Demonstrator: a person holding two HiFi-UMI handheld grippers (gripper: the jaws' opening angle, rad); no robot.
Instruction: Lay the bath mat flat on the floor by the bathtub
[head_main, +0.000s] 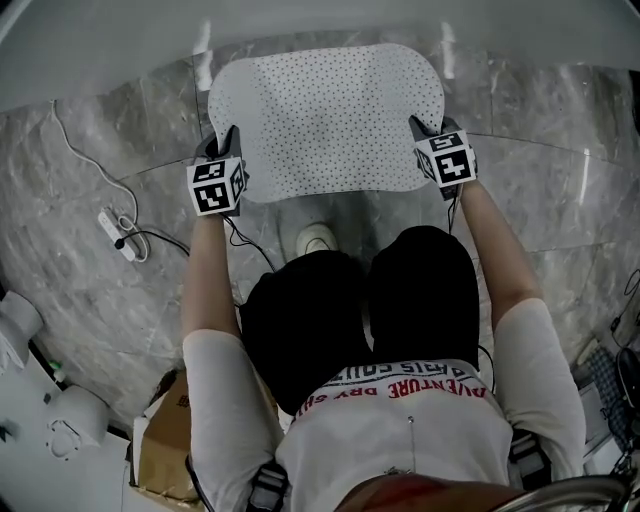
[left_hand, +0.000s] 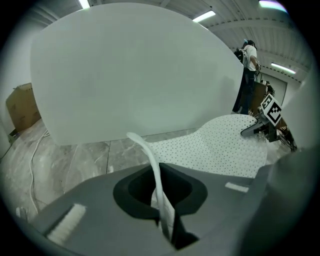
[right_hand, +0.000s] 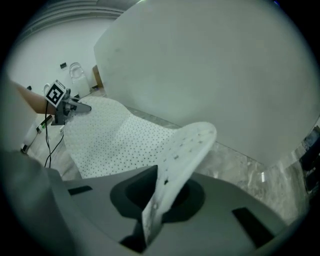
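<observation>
A white bath mat (head_main: 325, 115) dotted with small holes is spread out over the grey marble floor, just in front of the white bathtub wall (head_main: 100, 50). My left gripper (head_main: 222, 150) is shut on the mat's near left edge, and the pinched edge (left_hand: 155, 180) curls up between its jaws. On the other side my right gripper (head_main: 428, 135) is shut on the near right edge, where a flap of mat (right_hand: 175, 165) bends upward. Each gripper view shows the other gripper across the mat (left_hand: 215, 147) (right_hand: 110, 140).
A white power strip with cable (head_main: 118, 235) lies on the floor at the left. The person's shoe (head_main: 316, 240) stands just behind the mat. A cardboard box (head_main: 165, 440) sits at lower left. Another person stands in the background (left_hand: 247, 75).
</observation>
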